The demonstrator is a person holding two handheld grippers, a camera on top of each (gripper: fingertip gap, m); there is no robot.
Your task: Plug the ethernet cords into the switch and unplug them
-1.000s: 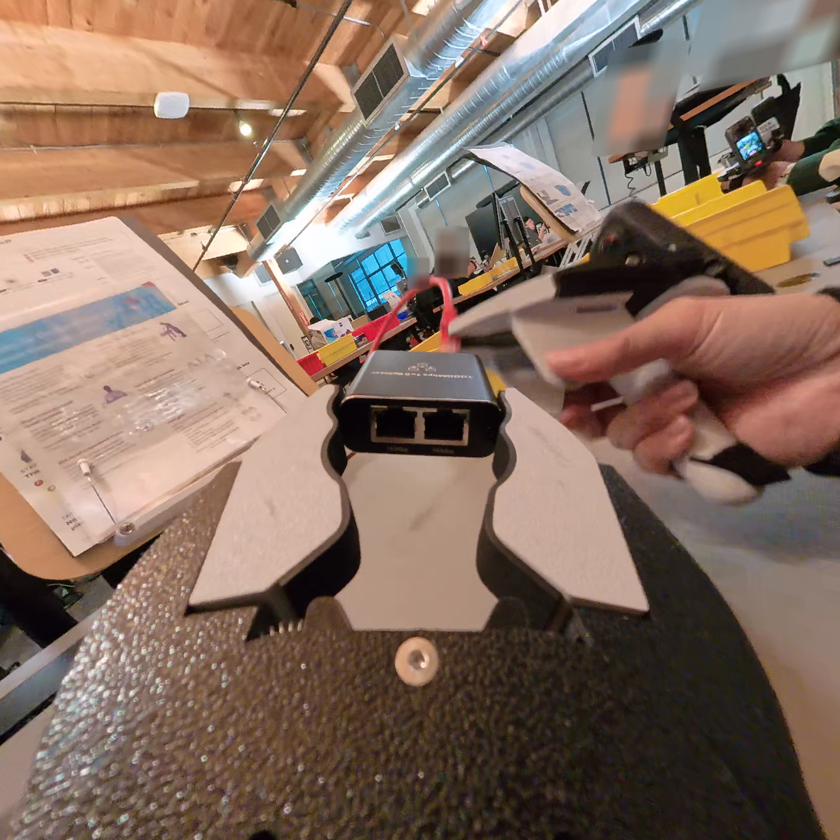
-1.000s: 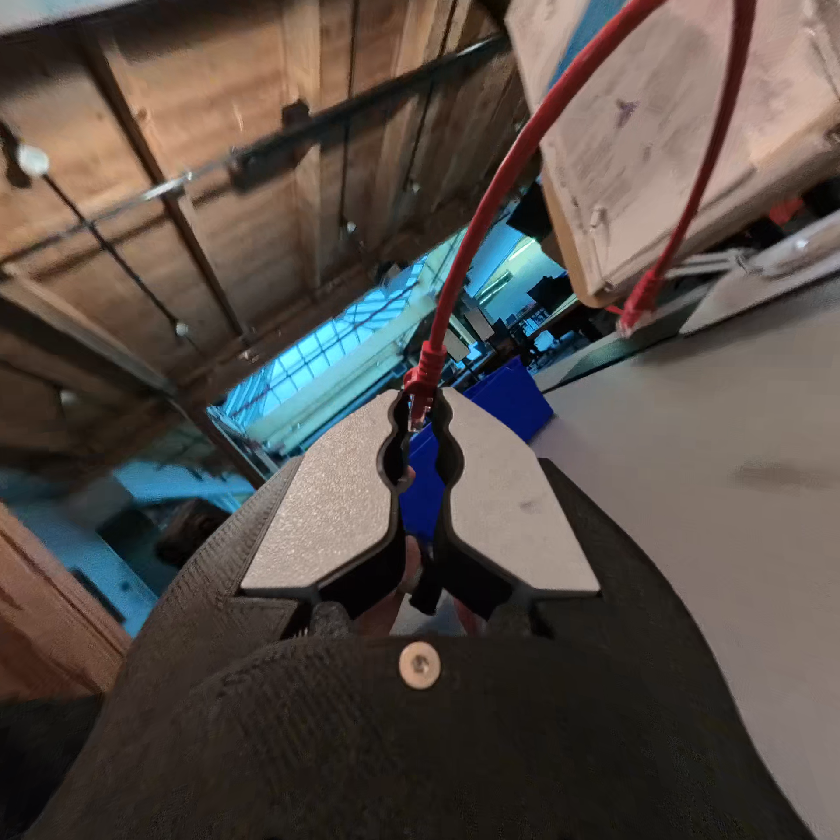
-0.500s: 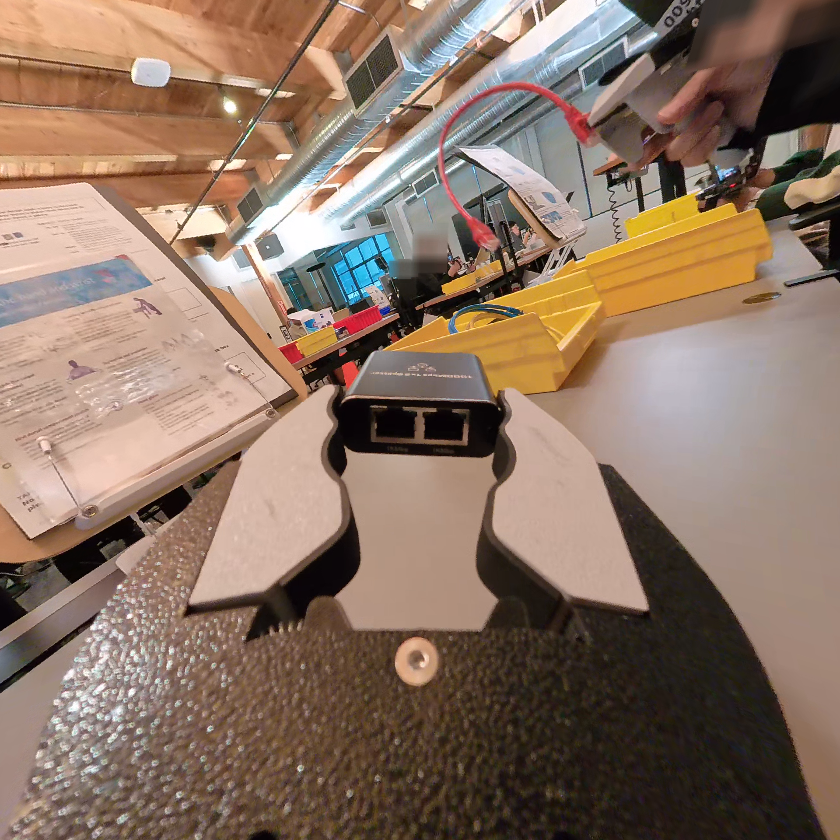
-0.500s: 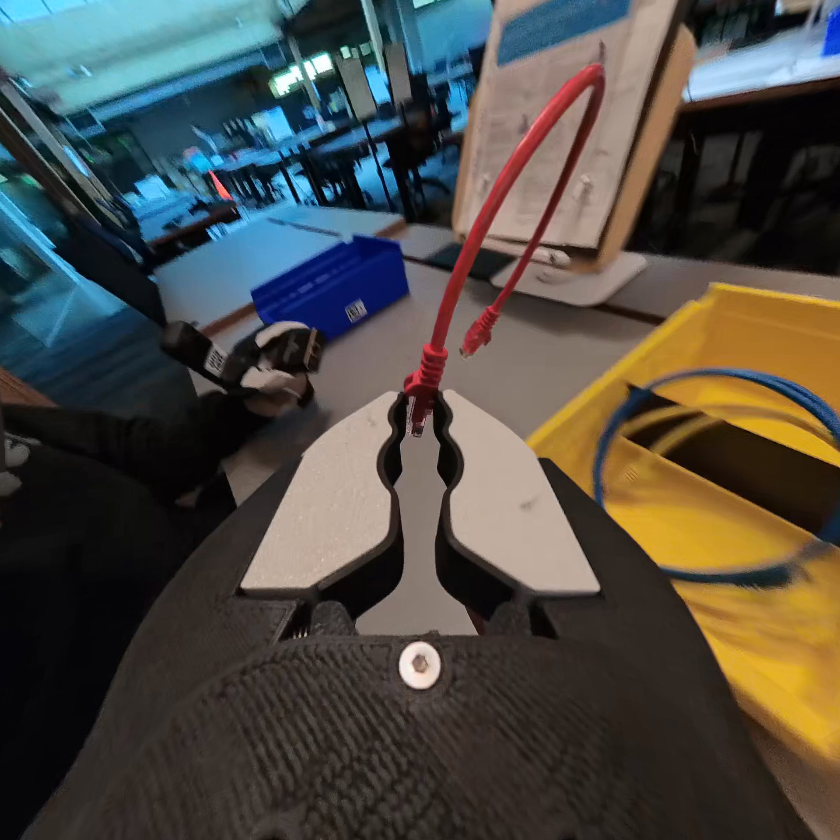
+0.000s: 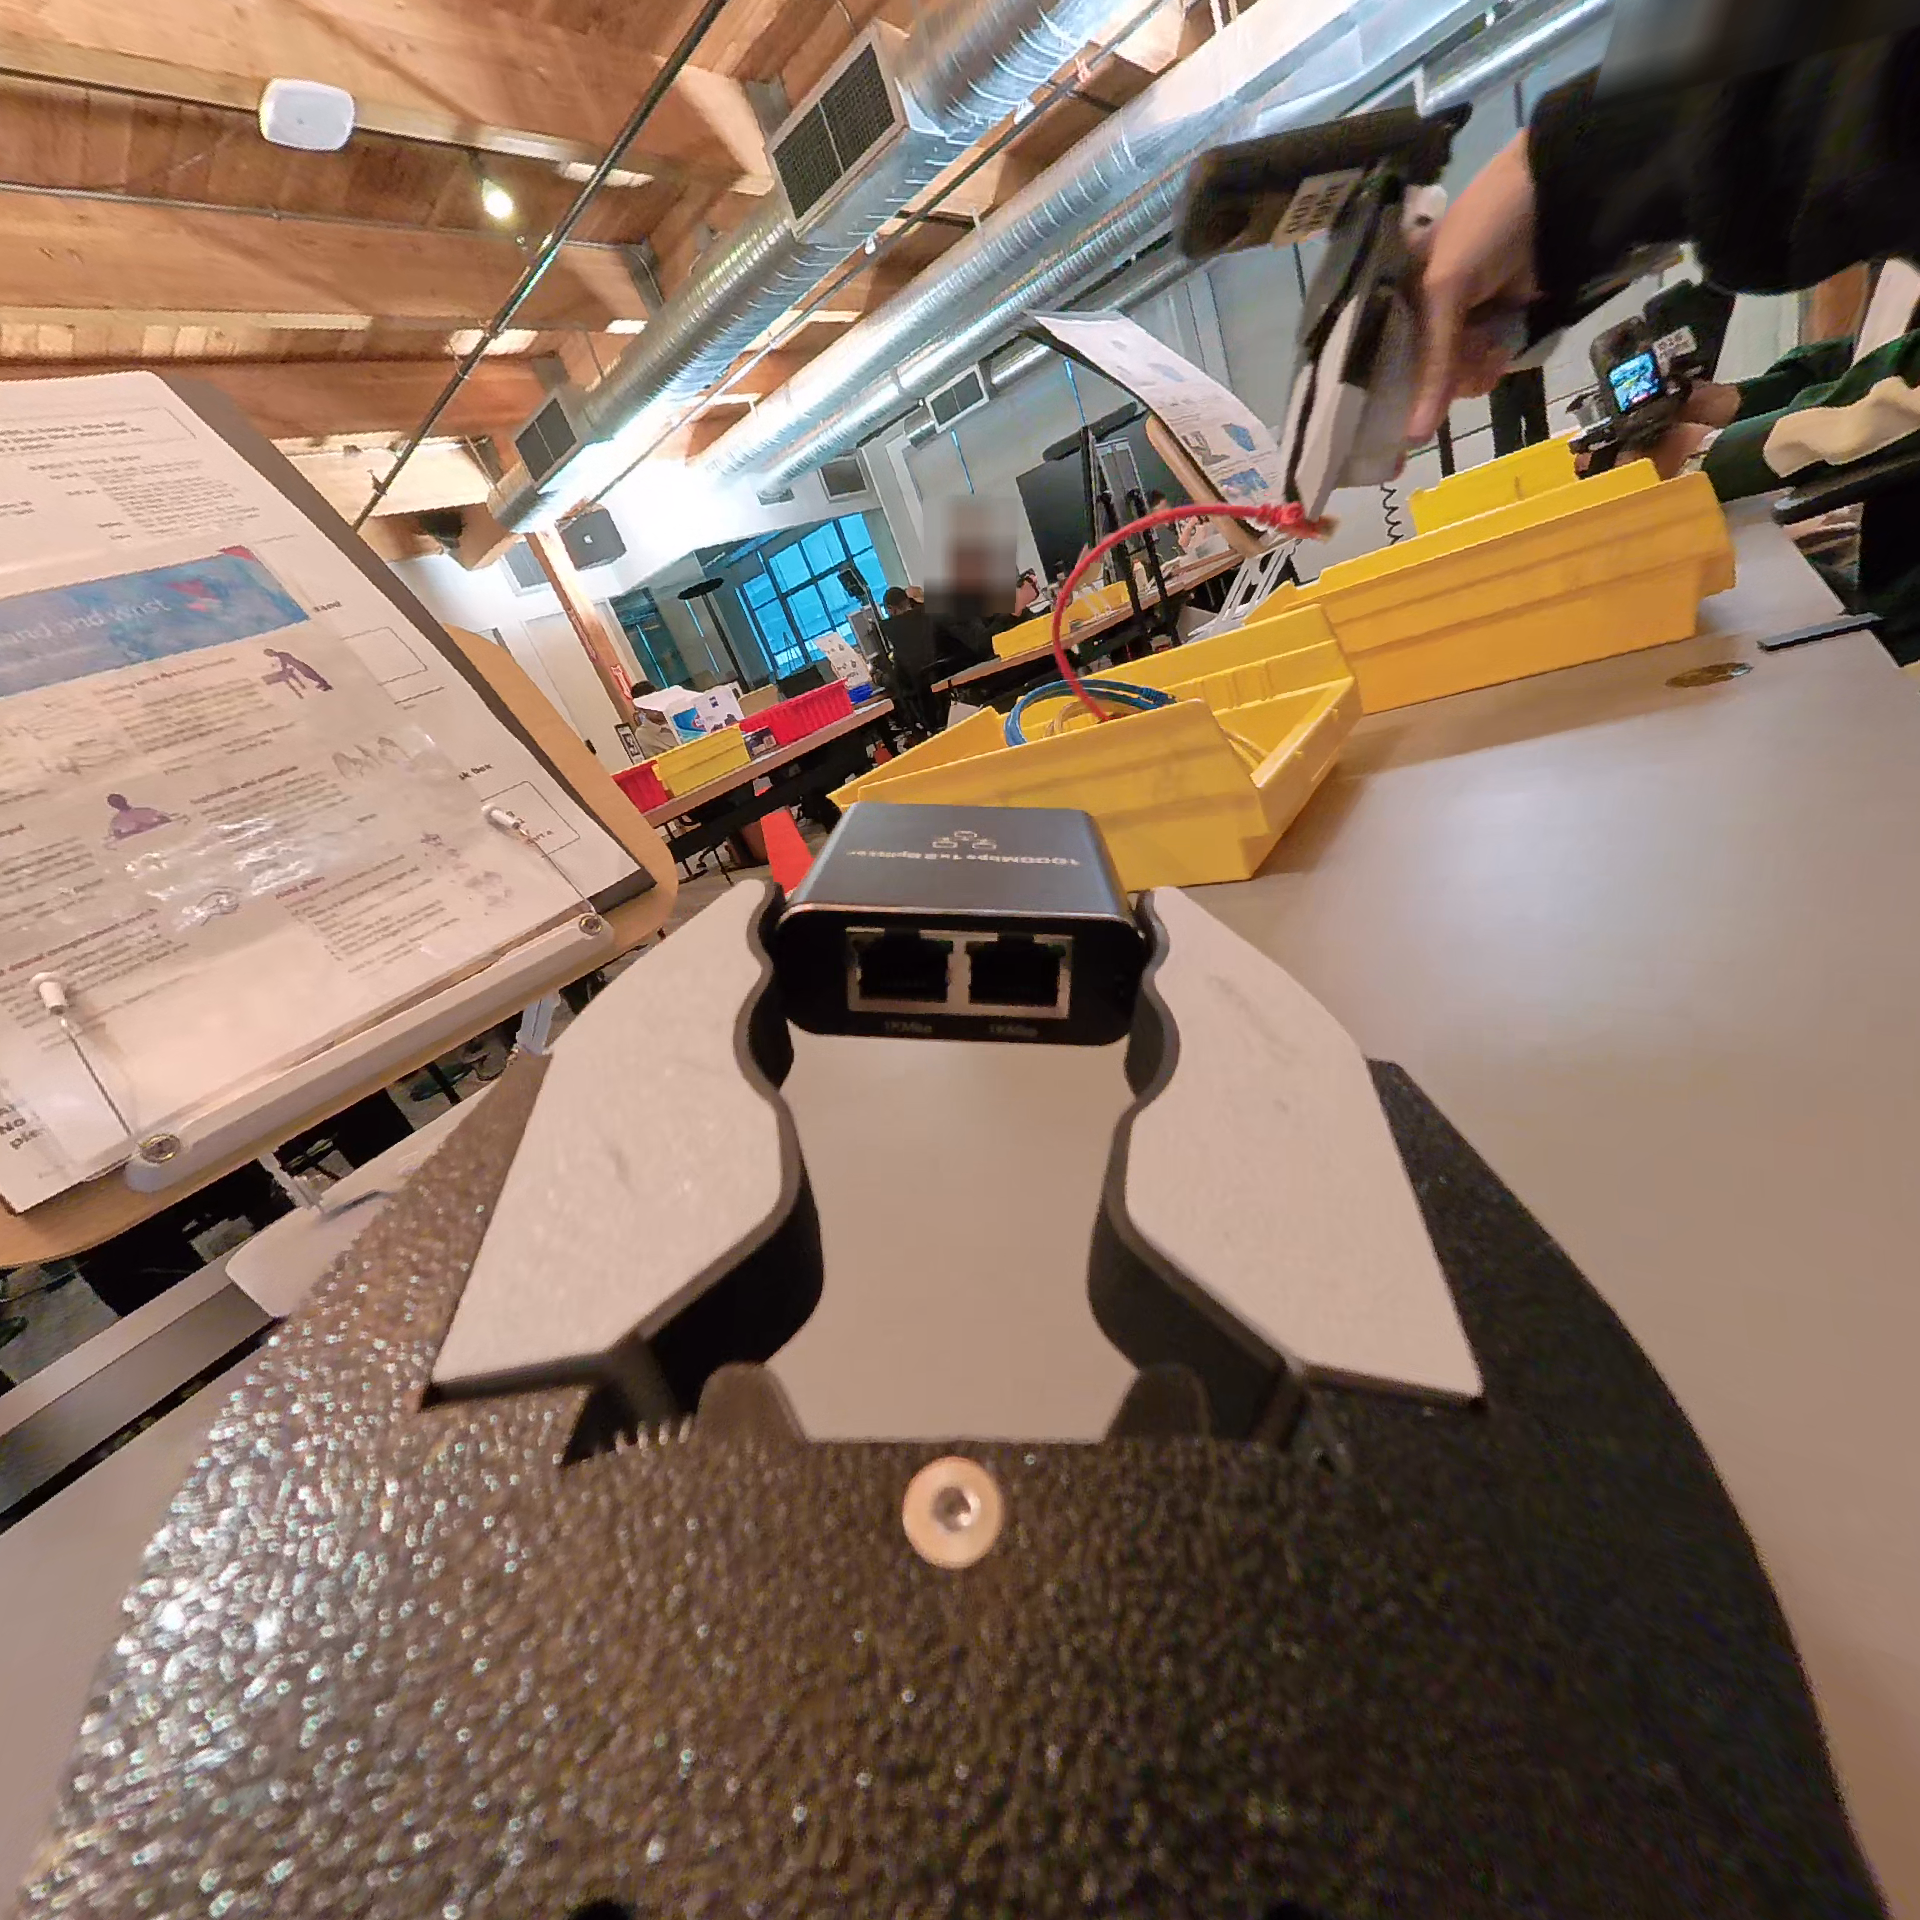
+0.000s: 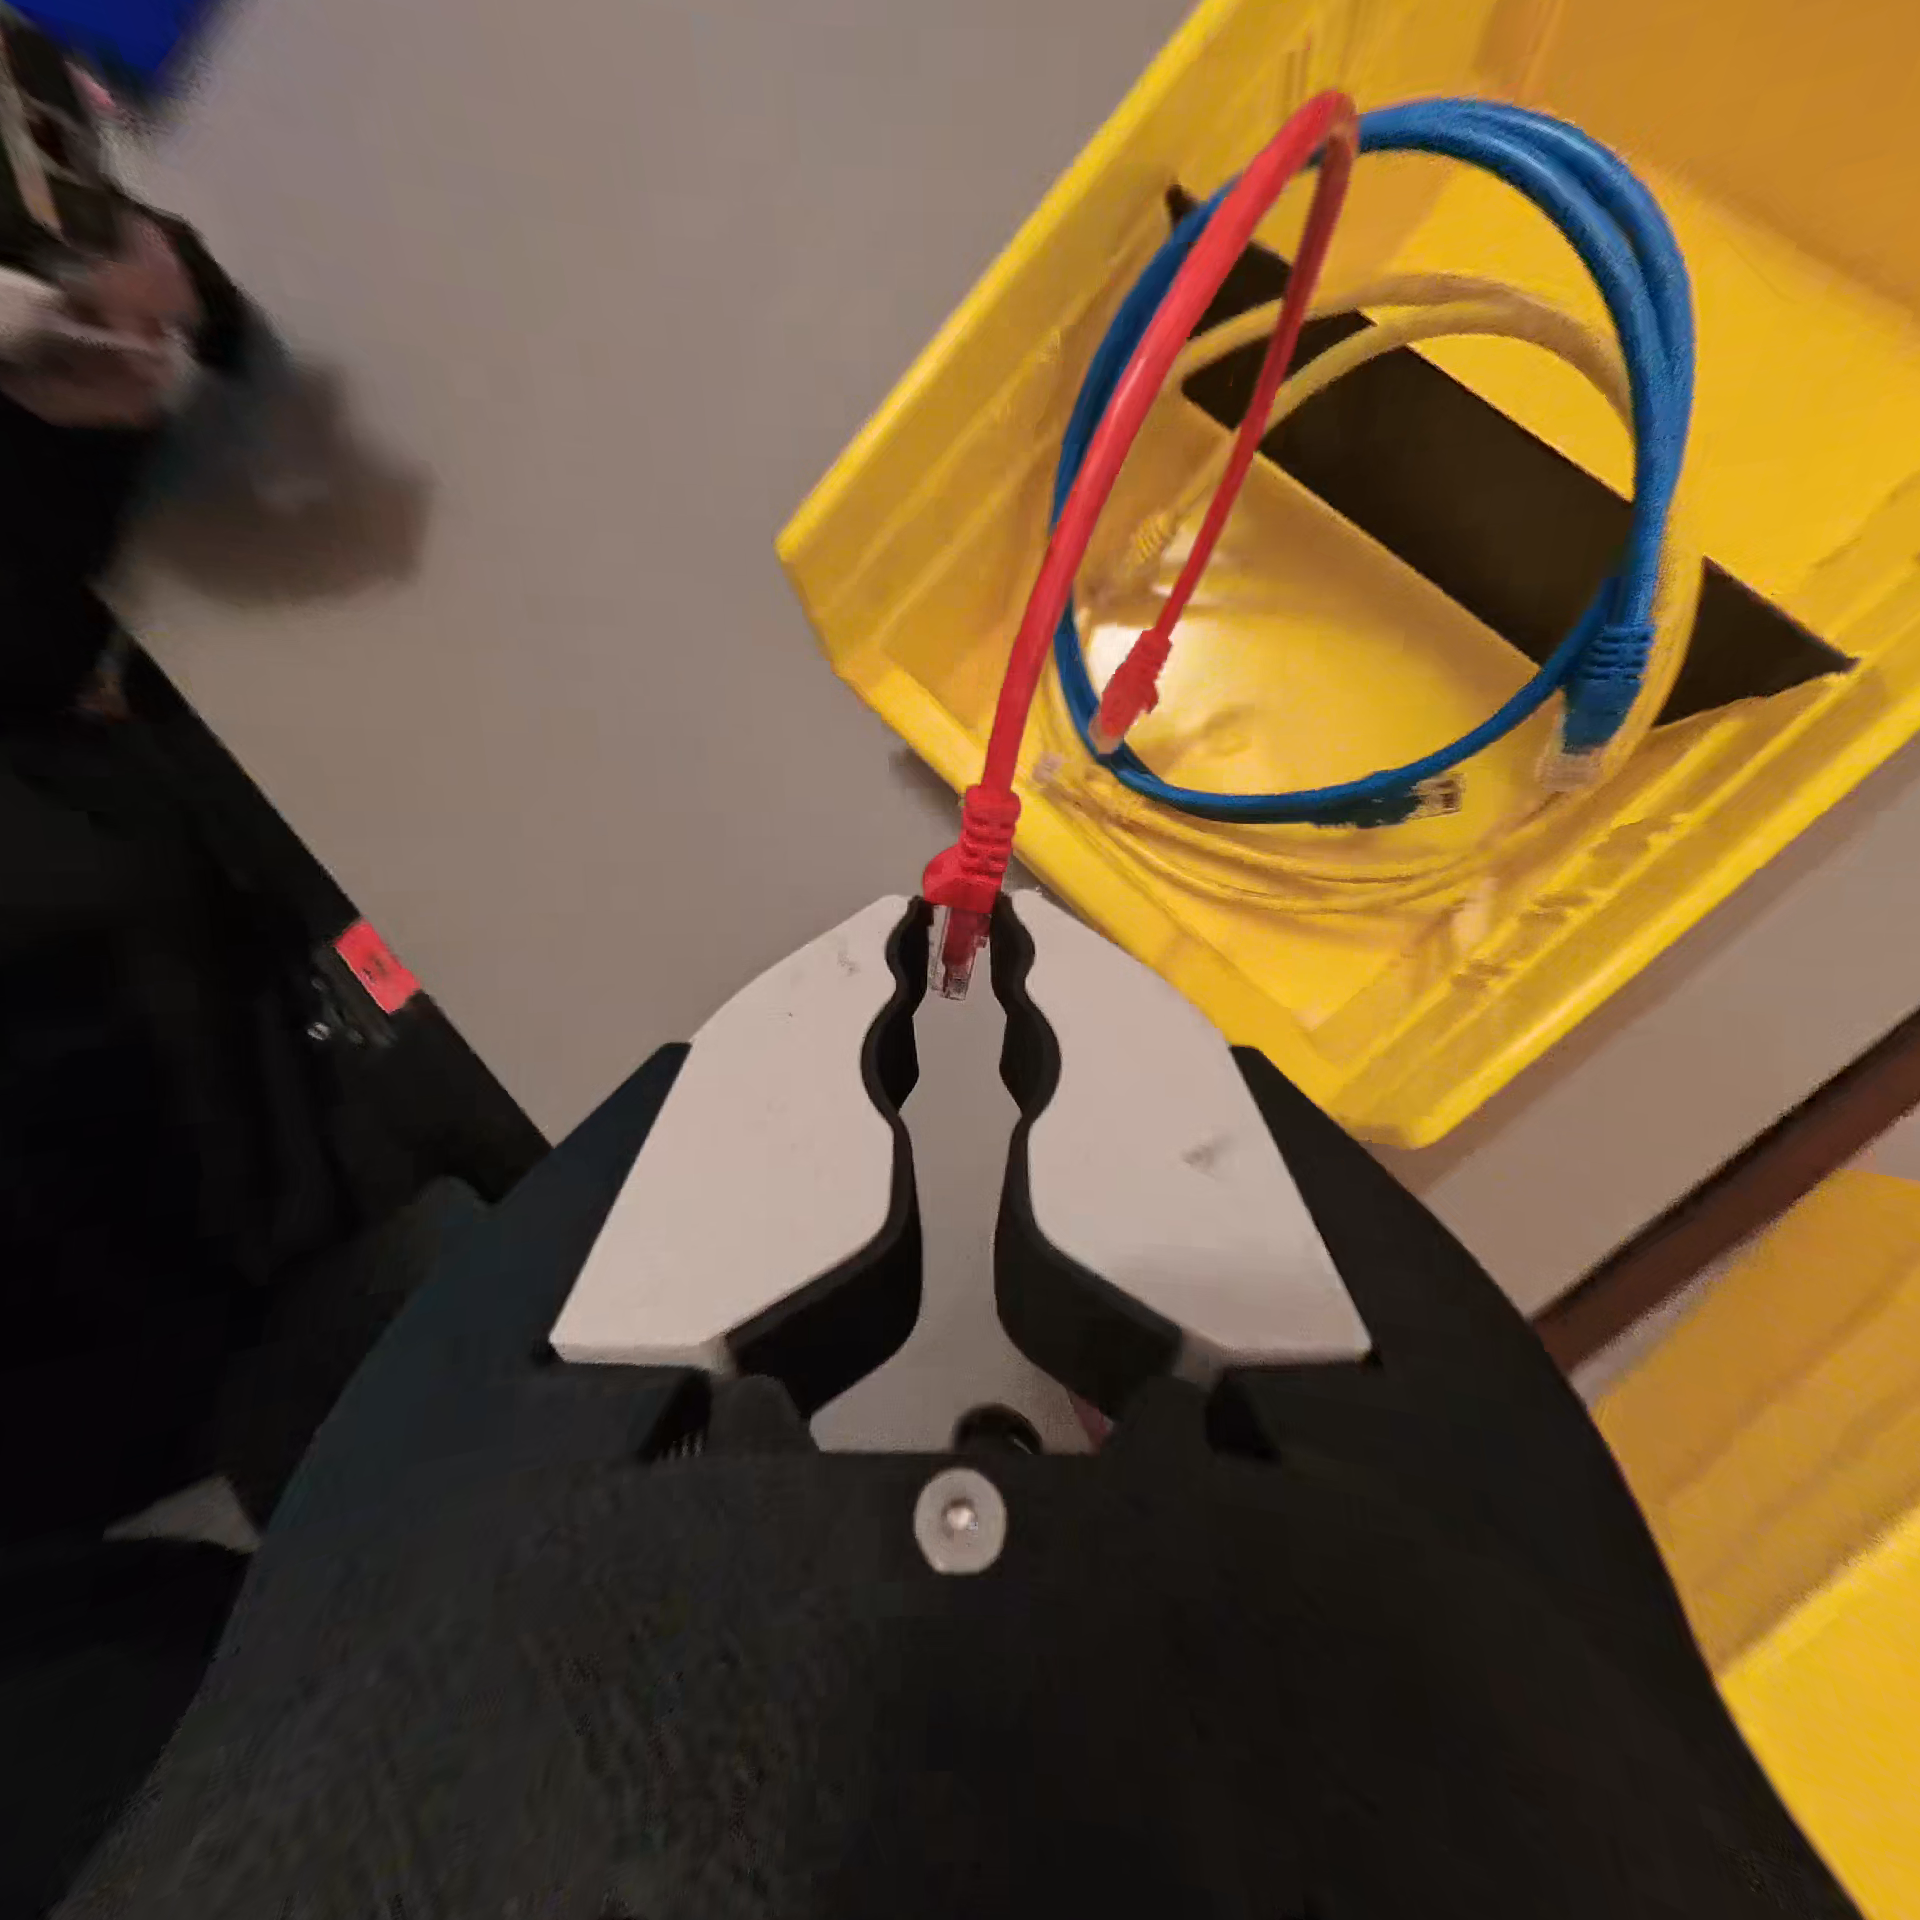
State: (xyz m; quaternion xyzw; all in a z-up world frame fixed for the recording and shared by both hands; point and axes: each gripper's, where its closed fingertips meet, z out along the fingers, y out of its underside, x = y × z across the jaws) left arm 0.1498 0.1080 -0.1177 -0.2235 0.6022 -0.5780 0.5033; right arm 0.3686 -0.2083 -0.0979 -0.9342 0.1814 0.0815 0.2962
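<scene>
My left gripper (image 5: 956,914) is shut on the black switch (image 5: 961,935); its two ports face the camera and both are empty. My right gripper (image 6: 961,920) is shut on the plug of a red ethernet cord (image 6: 1132,416) and hangs it over a yellow bin (image 6: 935,488). The cord's free plug (image 6: 1132,686) dangles inside the bin. A blue cord (image 6: 1621,343) and a pale yellow cord (image 6: 1455,322) lie coiled in that bin. In the left wrist view the right gripper (image 5: 1314,509) is high at the upper right, holding the red cord (image 5: 1070,603) above the bin (image 5: 1143,769).
A tilted stand with an instruction sheet (image 5: 208,779) is at the left of the grey table (image 5: 1558,935). More yellow bins (image 5: 1507,592) stand behind, and another (image 6: 1787,1455) lies at the lower right of the right wrist view. People sit at far tables.
My right gripper has carried the red cord from next to the switch up and over to above the yellow bin, tilting down. The left gripper and switch have stayed in place.
</scene>
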